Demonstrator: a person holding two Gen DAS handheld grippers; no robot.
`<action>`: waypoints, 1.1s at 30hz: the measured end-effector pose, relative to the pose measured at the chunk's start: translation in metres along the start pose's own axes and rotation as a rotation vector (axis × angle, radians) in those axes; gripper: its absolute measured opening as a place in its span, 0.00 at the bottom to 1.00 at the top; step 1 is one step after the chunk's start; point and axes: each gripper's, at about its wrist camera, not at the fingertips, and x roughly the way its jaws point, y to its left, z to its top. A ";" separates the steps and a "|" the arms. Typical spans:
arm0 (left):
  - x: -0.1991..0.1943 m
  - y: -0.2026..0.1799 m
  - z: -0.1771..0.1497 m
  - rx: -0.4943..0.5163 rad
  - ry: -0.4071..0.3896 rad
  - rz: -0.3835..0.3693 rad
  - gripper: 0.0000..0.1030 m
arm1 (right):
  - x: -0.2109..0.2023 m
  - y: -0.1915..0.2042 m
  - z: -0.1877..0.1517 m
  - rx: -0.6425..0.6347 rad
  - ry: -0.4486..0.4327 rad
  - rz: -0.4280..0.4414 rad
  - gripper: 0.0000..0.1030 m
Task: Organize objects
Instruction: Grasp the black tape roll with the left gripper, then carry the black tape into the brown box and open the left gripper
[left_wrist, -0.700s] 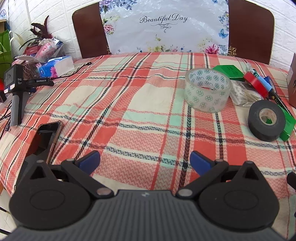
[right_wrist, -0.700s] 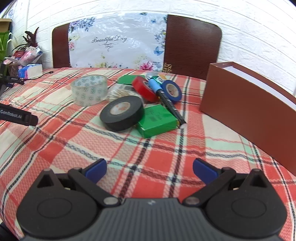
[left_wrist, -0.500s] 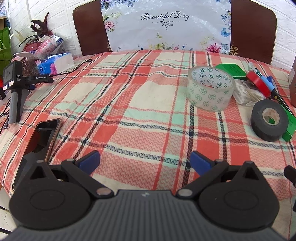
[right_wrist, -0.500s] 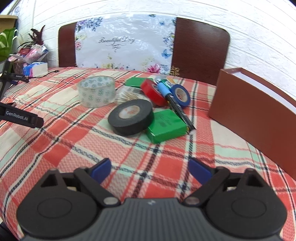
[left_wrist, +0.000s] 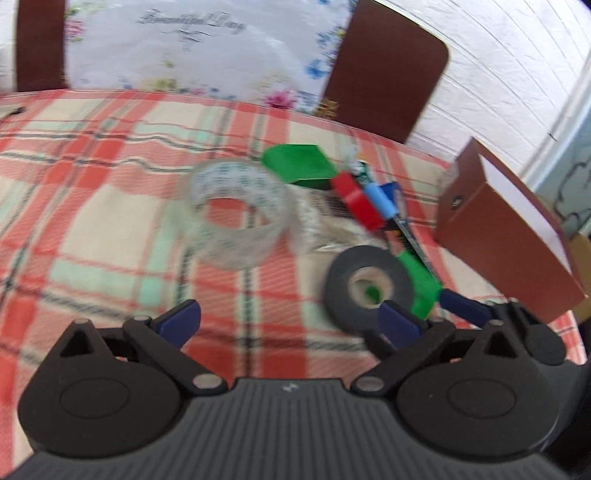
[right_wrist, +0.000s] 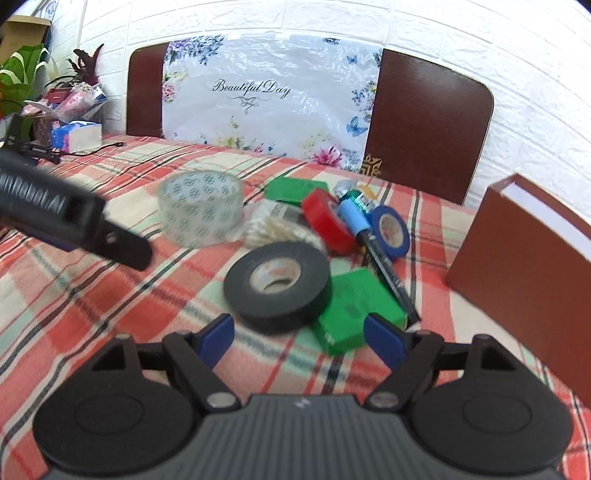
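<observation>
1. Left gripper (left_wrist: 288, 319): jaws spread wide, nothing between the blue pads. It hangs over the checked tablecloth (left_wrist: 110, 221), just short of the clear tape roll (left_wrist: 236, 218). This view is motion-blurred.
2. Right gripper (right_wrist: 301, 338): jaws fairly wide, holding nothing. The black tape roll (right_wrist: 277, 286) lies on the cloth just beyond the fingertips, roughly centred between them.
3. Black tape roll: lies flat, and its right edge rests on a green box (right_wrist: 354, 310).
4. Clear tape roll (right_wrist: 201, 208): stands apart to the left of the pile, printed with small green marks.
5. Pile behind the black roll: a red tape roll (right_wrist: 327, 221), a blue tape roll (right_wrist: 389, 230), and a pen with a light blue cap (right_wrist: 373, 243) that runs diagonally between them and past the green box.
6. A second green box (right_wrist: 293, 190) lies at the far side of the pile.
7. A brown box (right_wrist: 524, 254) stands open-topped at the right, well apart from the pile.
8. The left gripper's body is visible in the right wrist view at the left edge, above the cloth.
</observation>
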 end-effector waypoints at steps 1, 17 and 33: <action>0.007 -0.002 0.002 0.001 0.020 -0.024 0.89 | 0.003 0.000 0.002 -0.007 -0.002 0.002 0.81; 0.005 -0.075 0.030 0.083 -0.022 -0.137 0.33 | -0.006 0.004 0.004 -0.111 -0.173 -0.058 0.77; 0.096 -0.301 0.053 0.394 0.054 -0.327 0.34 | -0.064 -0.213 -0.009 0.223 -0.219 -0.416 0.77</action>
